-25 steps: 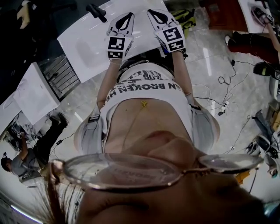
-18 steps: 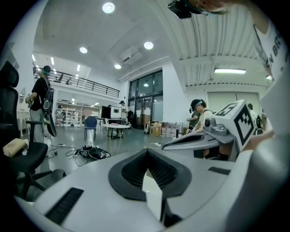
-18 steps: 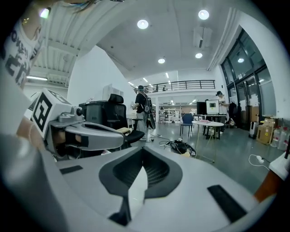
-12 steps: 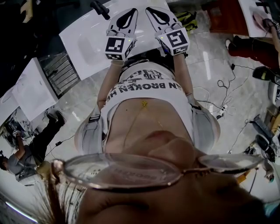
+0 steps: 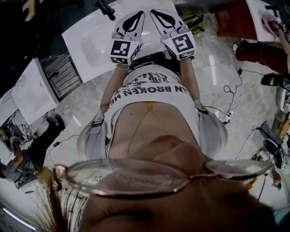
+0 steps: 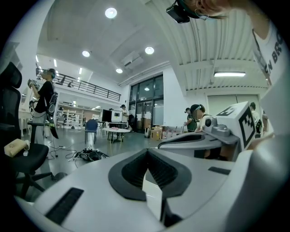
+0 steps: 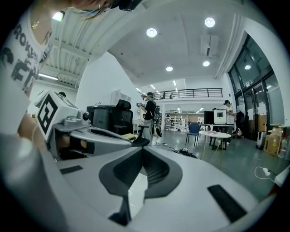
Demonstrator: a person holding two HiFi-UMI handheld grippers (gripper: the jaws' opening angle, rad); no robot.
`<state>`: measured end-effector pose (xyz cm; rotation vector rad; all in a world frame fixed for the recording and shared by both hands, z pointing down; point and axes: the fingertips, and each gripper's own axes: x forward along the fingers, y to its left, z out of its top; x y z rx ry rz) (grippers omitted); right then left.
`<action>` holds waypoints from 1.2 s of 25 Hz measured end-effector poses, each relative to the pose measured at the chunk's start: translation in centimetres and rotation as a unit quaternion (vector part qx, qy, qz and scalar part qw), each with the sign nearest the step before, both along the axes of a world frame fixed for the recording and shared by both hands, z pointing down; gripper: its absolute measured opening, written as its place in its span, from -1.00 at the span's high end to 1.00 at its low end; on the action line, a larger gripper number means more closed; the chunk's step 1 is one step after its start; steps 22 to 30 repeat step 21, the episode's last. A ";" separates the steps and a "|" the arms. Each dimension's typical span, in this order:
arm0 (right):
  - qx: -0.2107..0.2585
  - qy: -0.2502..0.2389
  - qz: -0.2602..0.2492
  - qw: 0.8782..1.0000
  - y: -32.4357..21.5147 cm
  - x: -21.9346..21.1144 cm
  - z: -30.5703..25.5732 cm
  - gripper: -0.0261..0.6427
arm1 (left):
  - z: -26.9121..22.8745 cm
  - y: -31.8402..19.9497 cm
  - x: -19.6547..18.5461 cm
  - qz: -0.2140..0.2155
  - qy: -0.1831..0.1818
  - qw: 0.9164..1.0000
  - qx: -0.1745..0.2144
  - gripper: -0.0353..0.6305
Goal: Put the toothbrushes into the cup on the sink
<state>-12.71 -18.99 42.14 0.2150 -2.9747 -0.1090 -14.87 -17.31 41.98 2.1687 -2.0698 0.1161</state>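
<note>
Barely shifted, left gripper (image 6: 145,152) and right gripper (image 7: 141,149) keep ribbed black jaws pressed together, empty.

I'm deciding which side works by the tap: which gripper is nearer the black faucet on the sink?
Left. The left gripper is over the sink, just right of the black faucet. The right gripper sits beyond the left one, further right still.

The sink (image 5: 88,43) looked smooth and glossy white, and the floor (image 5: 217,77) was polished, reflective stone-like tile. The left gripper (image 6: 146,152) and right gripper (image 7: 141,150) had matt pale plastic shells with black ribbed fingers (image 6: 167,174).
</note>
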 end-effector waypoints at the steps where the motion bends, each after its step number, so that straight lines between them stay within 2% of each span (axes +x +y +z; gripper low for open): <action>1: 0.001 0.000 -0.001 1.000 0.1 -0.1 0.0 0.85 | 0.0 0.0 0.0 0.001 0.000 1.000 0.000 0.85; 30: 0.008 0.007 0.005 1.000 -1.2 -0.5 0.1 0.85 | 0.9 -1.0 -0.9 0.007 -0.005 1.000 -0.012 0.85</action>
